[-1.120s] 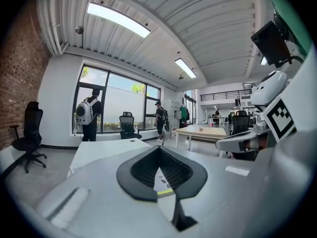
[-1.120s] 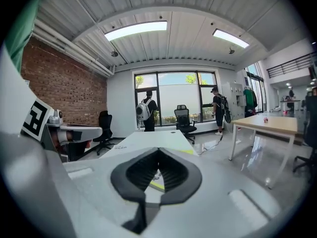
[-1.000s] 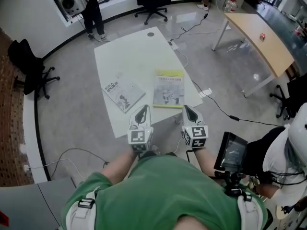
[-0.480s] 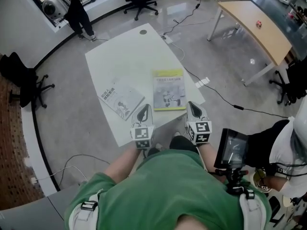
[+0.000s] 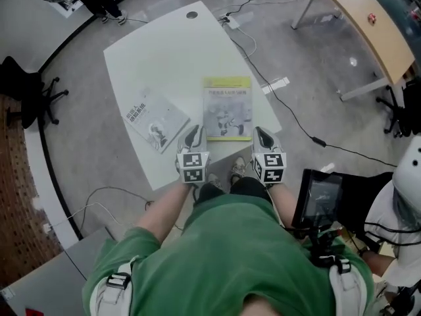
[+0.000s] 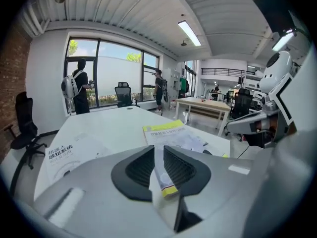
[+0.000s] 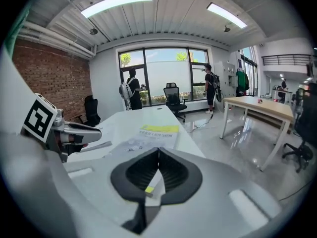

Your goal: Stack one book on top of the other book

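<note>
Noted yellow-banded book (image 5: pixel 227 107) flat near the front edge of the white bench (image 5: pixel 171 51); grey-covered book (image 5: pixel 152 118) flat to its left, close but apart. Held left tongs (image 5: pixel 192 134) at the yellow-banded book's near left corner, jaws slightly parted, just opened, gripping nothing. Held right tongs (image 5: pixel 261 135) by its near right corner, jaws closed, empty.

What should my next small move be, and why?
Probably open the right gripper: its jaws are shut at the near right corner of the yellow book, so they can't take its edge. The left gripper, at the near left corner, has just been opening its jaws, with nothing gripped between them yet.
</note>
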`<state>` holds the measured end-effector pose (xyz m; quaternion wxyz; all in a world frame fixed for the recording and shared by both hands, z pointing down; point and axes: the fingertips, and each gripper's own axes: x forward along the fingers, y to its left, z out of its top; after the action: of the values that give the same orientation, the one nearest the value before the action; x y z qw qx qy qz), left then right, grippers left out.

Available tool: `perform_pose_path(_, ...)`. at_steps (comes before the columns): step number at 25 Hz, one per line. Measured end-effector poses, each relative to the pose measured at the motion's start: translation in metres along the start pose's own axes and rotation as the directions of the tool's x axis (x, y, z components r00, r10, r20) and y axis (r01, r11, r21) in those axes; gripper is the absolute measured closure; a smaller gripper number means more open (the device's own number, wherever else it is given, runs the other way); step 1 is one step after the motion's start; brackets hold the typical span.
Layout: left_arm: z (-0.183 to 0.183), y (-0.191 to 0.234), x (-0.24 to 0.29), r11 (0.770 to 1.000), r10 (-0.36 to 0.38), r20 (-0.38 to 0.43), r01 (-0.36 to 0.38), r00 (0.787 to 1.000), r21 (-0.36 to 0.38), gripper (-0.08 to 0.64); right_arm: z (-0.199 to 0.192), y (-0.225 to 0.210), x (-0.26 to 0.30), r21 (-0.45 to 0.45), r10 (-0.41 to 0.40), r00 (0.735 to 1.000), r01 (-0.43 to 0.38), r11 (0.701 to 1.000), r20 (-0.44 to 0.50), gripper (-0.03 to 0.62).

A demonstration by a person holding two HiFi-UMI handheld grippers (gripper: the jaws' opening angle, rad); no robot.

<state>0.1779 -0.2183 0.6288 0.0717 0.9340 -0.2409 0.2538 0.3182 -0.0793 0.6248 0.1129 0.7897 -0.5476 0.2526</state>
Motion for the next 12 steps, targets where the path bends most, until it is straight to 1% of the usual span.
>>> perform_pose_path(3, -0.018, 0.002, 0.013, 1.0, 0.0, -0.067, -0.001, 0.998, -0.017, 0.478, -0.012, -0.002, 0.012, 0.019, 0.026, 0.999, -0.026, 0.999, -0.042, 0.585)
perform_pose_path(4, -0.025, 0.002, 0.017, 1.0, -0.004, -0.093, 0.001, 0.996, -0.029, 0.461, -0.015, -0.002, 0.015, 0.026, 0.038, 0.998, -0.036, 0.999, -0.051, 0.58)
perform_pose_path(6, -0.037, 0.002, 0.026, 0.998, -0.019, -0.139, 0.011, 0.99, -0.062, 0.437, -0.021, -0.004, 0.021, 0.038, 0.056, 0.996, -0.053, 0.998, -0.07, 0.547)
perform_pose_path(12, -0.049, -0.003, 0.04, 0.993, -0.071, -0.212, 0.049, 0.975, -0.106, 0.405, -0.04, -0.002, 0.036, 0.047, 0.102, 0.982, -0.096, 0.994, -0.16, 0.496)
